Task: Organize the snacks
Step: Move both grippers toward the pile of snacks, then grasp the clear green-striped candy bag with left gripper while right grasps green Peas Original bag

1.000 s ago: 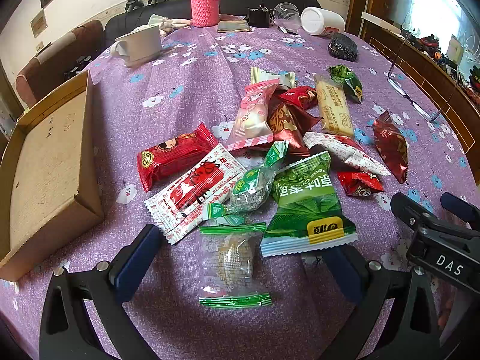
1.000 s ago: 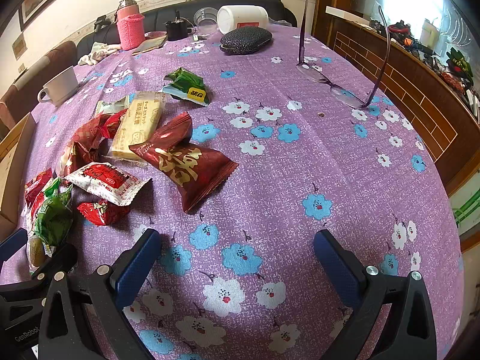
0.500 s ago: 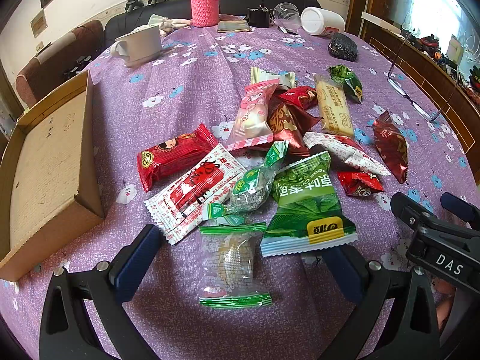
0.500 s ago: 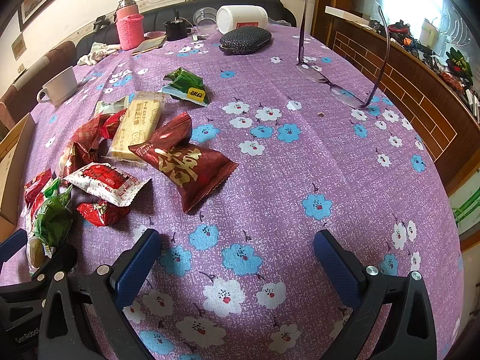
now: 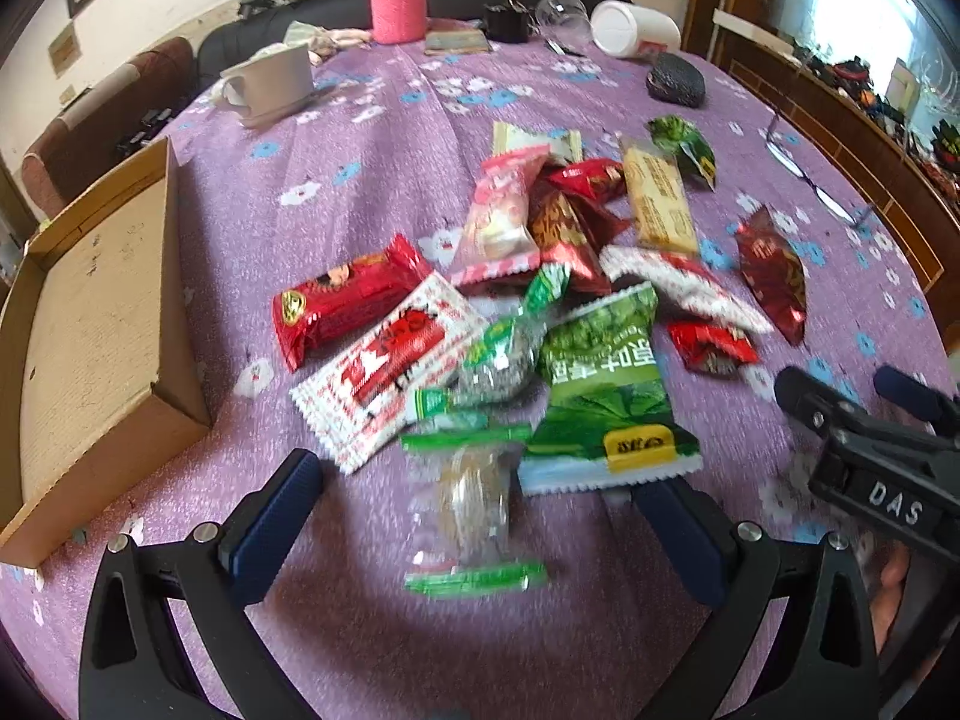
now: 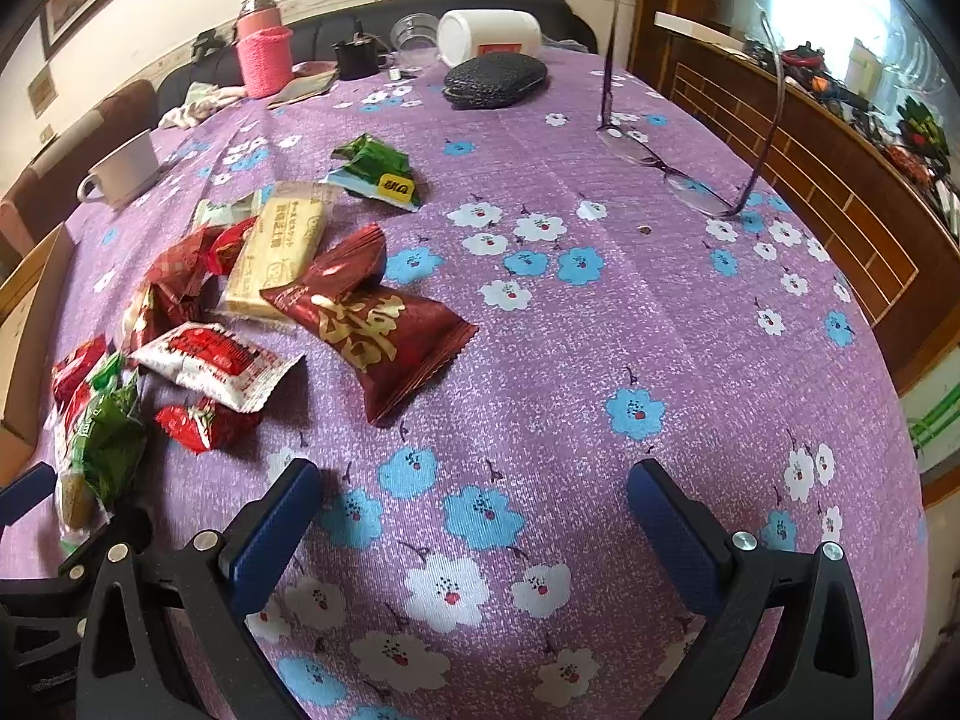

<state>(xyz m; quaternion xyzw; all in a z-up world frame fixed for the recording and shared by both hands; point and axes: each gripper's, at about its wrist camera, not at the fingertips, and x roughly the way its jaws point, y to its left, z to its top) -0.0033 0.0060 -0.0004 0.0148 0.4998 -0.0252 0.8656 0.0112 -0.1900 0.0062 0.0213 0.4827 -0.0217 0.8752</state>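
Several snack packets lie in a loose pile on the purple flowered tablecloth (image 5: 384, 138). My left gripper (image 5: 480, 516) is open just above a clear packet with green ends (image 5: 474, 504), which lies between its fingers. A big green packet (image 5: 606, 384) and a white-and-red packet (image 5: 390, 372) lie just beyond. An open cardboard box (image 5: 90, 324) stands at the left. My right gripper (image 6: 480, 516) is open and empty over bare cloth; a dark red packet (image 6: 372, 318) lies ahead of it to the left. It also shows in the left wrist view (image 5: 852, 396).
A white mug (image 5: 270, 84), a pink bottle (image 5: 396, 0), a white jar (image 5: 630, 27) and a black pouch (image 5: 675, 81) stand at the far side. Folded glasses (image 6: 678, 174) stand at the right near the table edge. A wooden rail runs along the right.
My left gripper has moved slightly forward and down towards the clear packet; the view is blurred by motion. The right gripper has hardly moved.
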